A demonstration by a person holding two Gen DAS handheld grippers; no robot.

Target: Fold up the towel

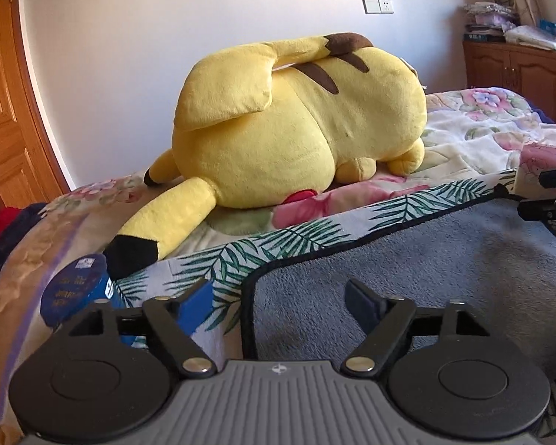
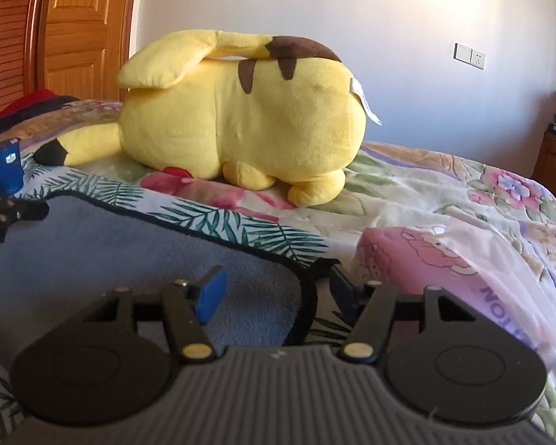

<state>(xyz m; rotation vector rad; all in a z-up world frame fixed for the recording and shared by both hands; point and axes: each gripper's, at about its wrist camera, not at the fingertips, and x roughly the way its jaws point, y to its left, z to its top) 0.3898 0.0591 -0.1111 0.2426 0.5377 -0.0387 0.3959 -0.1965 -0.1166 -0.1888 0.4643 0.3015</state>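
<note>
A grey towel with a black edge lies flat on a leaf-print cloth on the bed; it also shows in the right wrist view. My left gripper is open, its fingers astride the towel's far left corner. My right gripper is open, its fingers astride the towel's far right corner. Neither holds anything. The right gripper shows at the right edge of the left wrist view; the left gripper shows at the left edge of the right wrist view.
A big yellow plush toy lies on the floral bedspread just beyond the towel. A blue can stands left of the towel. A pink printed cloth lies to the right. A wooden door and cabinet stand behind.
</note>
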